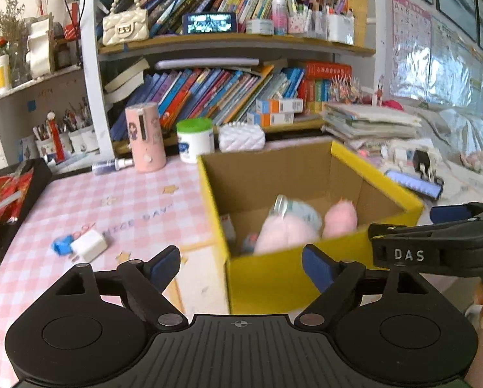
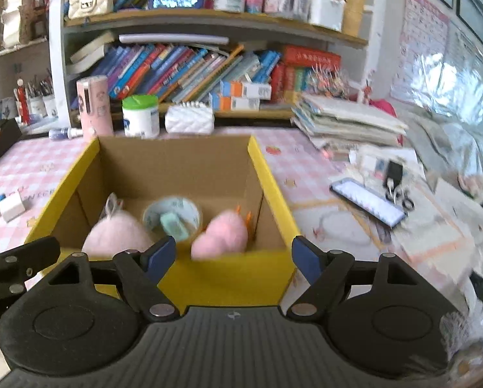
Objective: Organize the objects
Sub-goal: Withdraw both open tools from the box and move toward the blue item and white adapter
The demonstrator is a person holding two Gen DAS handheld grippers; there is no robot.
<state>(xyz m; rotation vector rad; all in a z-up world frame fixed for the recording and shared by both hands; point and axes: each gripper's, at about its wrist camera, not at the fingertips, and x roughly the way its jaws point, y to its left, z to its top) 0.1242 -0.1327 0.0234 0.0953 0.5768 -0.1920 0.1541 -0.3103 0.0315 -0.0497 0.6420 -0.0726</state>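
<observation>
A yellow cardboard box point(image 1: 273, 274) stands open on the pink checked tablecloth. Inside it lie two pink fluffy plush pieces point(image 2: 115, 232) point(image 2: 220, 236) and a round pale-blue tape-like ring point(image 2: 173, 216) between them. My left gripper point(image 1: 241, 260) is open in front of the box's near left corner, nothing between its blue pads. My right gripper point(image 2: 234, 253) is open just before the box's near wall, also with nothing in it. To the left of the box a white charger block point(image 1: 88, 245) and a small blue item point(image 1: 61, 245) lie on the cloth.
Behind the box stand a pink cylinder point(image 1: 145, 137), a green-lidded white jar point(image 1: 195, 140), a white quilted box point(image 1: 241, 137) and a small spray bottle point(image 1: 112, 165). A black tray point(image 1: 31, 181) with red packets sits left. Right of the box lie a lit phone point(image 2: 367, 200), paper stacks and clutter.
</observation>
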